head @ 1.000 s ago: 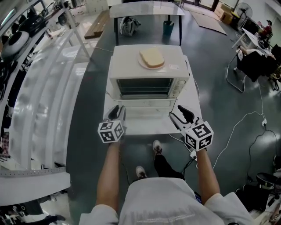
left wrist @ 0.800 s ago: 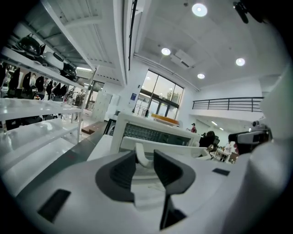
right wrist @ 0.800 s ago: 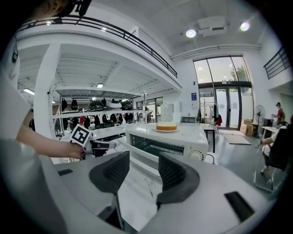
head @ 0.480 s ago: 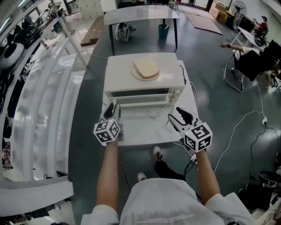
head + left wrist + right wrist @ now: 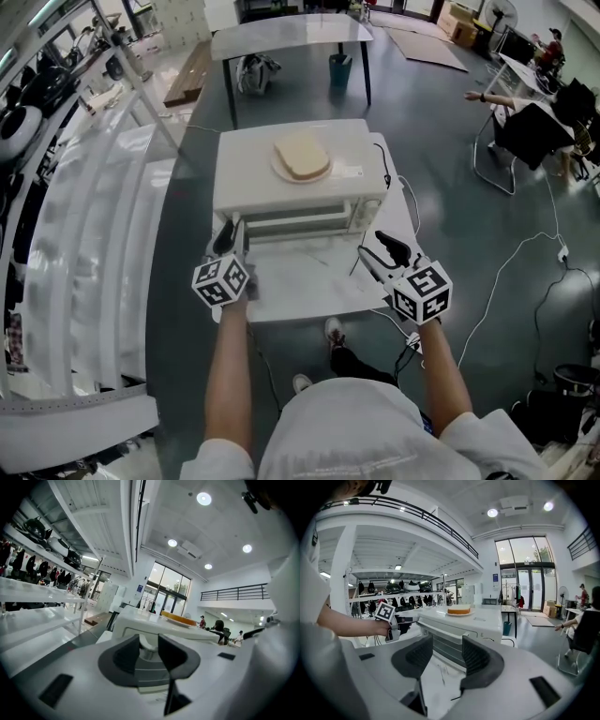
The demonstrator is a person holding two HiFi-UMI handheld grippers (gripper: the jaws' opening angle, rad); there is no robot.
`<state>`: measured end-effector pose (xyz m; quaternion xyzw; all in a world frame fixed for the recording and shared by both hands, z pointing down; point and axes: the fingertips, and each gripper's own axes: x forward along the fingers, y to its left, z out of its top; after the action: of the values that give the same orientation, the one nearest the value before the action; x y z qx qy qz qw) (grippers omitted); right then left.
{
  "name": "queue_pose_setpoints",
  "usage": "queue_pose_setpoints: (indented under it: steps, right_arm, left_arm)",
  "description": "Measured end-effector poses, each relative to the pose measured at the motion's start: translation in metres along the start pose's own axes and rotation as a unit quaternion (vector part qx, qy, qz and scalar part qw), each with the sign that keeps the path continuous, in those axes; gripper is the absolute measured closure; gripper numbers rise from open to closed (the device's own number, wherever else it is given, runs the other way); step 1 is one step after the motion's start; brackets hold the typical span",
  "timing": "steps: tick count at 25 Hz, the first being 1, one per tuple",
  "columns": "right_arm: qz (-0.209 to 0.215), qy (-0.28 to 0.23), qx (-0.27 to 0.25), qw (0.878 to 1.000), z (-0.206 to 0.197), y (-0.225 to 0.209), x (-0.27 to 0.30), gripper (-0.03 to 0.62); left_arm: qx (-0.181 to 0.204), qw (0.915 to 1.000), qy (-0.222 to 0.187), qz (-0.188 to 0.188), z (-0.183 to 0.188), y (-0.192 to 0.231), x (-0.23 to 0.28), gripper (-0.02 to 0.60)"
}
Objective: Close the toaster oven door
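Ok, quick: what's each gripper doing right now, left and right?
Left gripper: open, jaws just opened further, gripping nothing, white boxy toaster oven ahead.
Right gripper: open, empty.

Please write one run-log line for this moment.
oven door: seems nearly shut | left claw: open, just widened, by door's left end | right claw: open, empty

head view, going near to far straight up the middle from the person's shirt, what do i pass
shoe → white table → toaster oven → bread slice on top of it → far table
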<state>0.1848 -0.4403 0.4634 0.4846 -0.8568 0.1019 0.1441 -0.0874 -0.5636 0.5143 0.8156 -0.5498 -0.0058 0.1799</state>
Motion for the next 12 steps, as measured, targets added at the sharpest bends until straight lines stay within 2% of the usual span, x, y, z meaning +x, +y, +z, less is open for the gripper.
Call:
queue_pose_setpoints:
  steps: [5, 12]
  right_arm:
    - [0.0, -0.009, -0.009, 1.0, 0.012, 0.005, 0.0, 0.388]
    - [-0.006, -0.029, -0.036, 0.999, 0.039, 0.021, -0.013, 0.411]
  left_arm:
    - [0.05, 0.9985, 0.023, 0.004, 0.005, -0.004, -0.007, 0.46]
    - [0.111, 0.9935, 0.024, -0.013, 0.023, -0.017, -0.05, 0.474]
